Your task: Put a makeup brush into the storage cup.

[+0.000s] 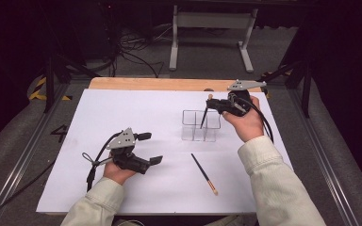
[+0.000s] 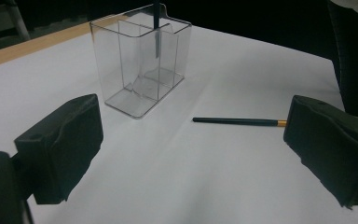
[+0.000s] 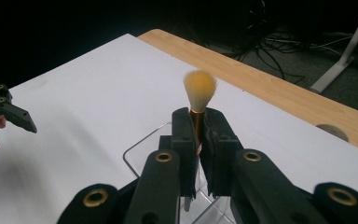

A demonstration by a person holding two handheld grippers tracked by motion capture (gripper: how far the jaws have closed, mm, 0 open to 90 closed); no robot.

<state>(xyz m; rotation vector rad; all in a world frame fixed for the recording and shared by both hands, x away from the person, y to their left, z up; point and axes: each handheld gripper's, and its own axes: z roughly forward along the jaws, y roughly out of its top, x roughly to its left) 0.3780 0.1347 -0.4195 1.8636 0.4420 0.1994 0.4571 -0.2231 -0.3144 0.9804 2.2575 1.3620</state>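
My right hand-held gripper (image 1: 215,106), upper right of the high view, clamps a black-handled, tan-bristled brush (image 3: 199,88), bristles up, handle tip inside the clear plastic compartment holder (image 1: 200,125). My left hand-held gripper (image 1: 150,148) is open, nearer the second black brush (image 1: 204,173) lying diagonally lower centre.

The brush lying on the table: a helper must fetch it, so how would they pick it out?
On the white sheet, look in front of the clear divided holder, toward the person. The loose brush lies flat there, dark-handled with a gold band and pale tip. Its twin stands upright, clamped in the right gripper over the holder.
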